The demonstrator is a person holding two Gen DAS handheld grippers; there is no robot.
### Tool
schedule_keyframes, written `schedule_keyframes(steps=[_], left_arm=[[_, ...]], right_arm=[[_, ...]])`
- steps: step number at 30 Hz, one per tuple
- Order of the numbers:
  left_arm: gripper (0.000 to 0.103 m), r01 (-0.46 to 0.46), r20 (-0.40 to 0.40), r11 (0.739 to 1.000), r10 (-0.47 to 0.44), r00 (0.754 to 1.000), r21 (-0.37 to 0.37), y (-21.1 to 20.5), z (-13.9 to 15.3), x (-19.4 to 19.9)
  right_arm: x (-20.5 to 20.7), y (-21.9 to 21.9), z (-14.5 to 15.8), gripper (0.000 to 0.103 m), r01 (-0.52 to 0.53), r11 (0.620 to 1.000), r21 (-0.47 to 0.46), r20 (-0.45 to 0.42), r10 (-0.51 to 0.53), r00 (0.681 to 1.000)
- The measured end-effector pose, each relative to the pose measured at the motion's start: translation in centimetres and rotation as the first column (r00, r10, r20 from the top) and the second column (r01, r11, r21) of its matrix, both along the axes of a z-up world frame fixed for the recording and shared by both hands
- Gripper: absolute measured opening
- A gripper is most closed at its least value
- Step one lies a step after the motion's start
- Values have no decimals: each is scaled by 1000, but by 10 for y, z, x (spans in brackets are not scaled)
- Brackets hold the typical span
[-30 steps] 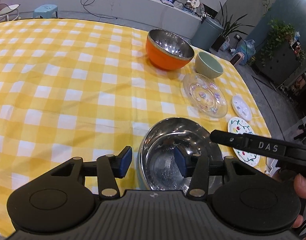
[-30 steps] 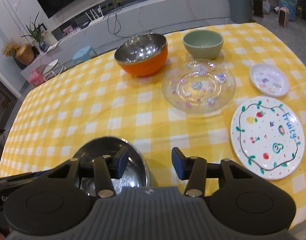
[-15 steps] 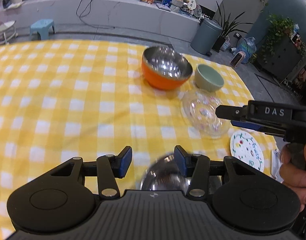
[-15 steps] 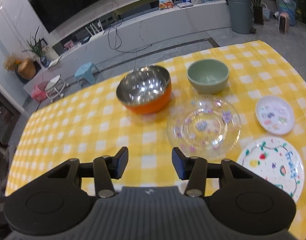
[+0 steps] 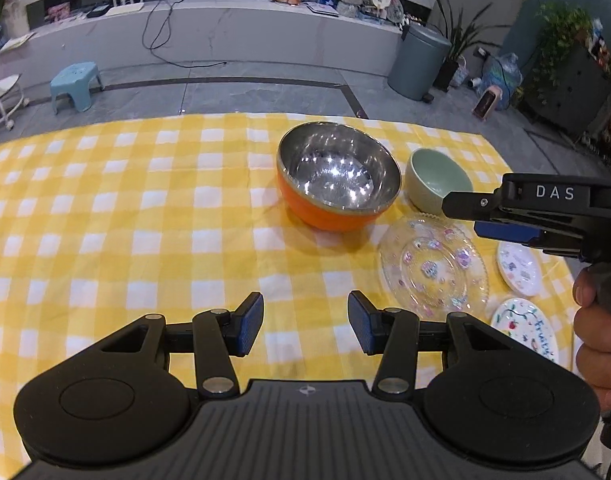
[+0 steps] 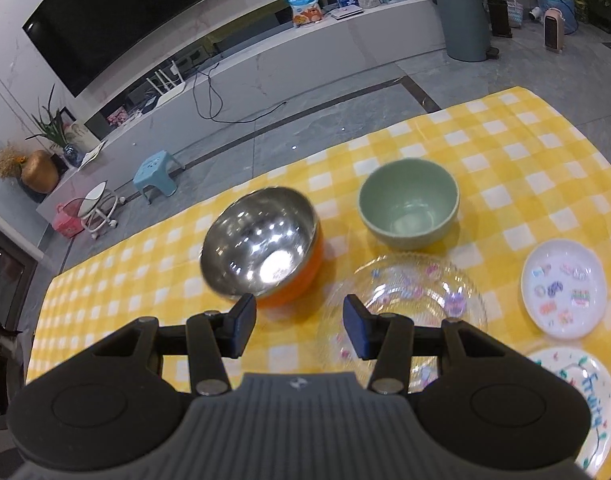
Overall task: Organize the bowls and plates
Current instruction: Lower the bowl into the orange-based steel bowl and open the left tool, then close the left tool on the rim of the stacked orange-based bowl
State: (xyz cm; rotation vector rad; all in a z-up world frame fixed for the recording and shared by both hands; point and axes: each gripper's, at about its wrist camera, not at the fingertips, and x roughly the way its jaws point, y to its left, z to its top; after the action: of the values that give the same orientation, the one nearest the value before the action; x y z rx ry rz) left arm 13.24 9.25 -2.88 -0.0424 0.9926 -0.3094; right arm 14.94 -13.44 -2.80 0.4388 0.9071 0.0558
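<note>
An orange bowl with a steel inside (image 5: 337,180) (image 6: 265,246) stands on the yellow checked table. A pale green bowl (image 5: 437,178) (image 6: 409,204) is to its right. A clear glass plate with flower prints (image 5: 433,268) (image 6: 421,292) lies in front of them. A small white sticker plate (image 5: 519,268) (image 6: 563,288) and a white "fruity" plate (image 5: 525,328) (image 6: 581,400) lie further right. My left gripper (image 5: 305,324) is open and empty above the cloth. My right gripper (image 6: 299,328) is open and empty, above the near edge of the glass plate; it also shows side-on in the left wrist view (image 5: 465,212).
The table's far edge (image 5: 265,118) drops to a grey floor with a blue stool (image 5: 75,84) and a grey bin (image 5: 419,62). The left half of the cloth (image 5: 85,220) is bare.
Both grippers have risen and tilted up from the near table. The steel bowl that lay under them has dropped out of both views. The right gripper has moved toward the glass plate.
</note>
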Motion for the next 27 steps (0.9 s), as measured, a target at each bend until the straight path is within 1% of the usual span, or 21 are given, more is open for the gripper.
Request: schedule_keyframes(steps=[2,8,15,22,27], left_arm=[[56,-4,-3,1000,4,1000,12,-4,0,10],[56,-24,-27,1000,25,999,11,-12,-7,42],[56,-83,-49,996,81,996,-33,-12,-10,78],[56,-108,-75,994,107,991,-3,-13,-23,107],[58,-110,-90,994,110,990,6,-15,-35,118]], right_arm=[[9,-2,-4,48,0,1000,-2,-8,0,1000],[31,-2,-20,48,9,1000,-18,-35,-9,999],[51,-1,-30,48,28,1000,-12,-47,-28,998],[70,5,-37,48,19,1000,-18,-66,-20,998],[81,8,-53,48,28,1000,4,-79,-28,997]])
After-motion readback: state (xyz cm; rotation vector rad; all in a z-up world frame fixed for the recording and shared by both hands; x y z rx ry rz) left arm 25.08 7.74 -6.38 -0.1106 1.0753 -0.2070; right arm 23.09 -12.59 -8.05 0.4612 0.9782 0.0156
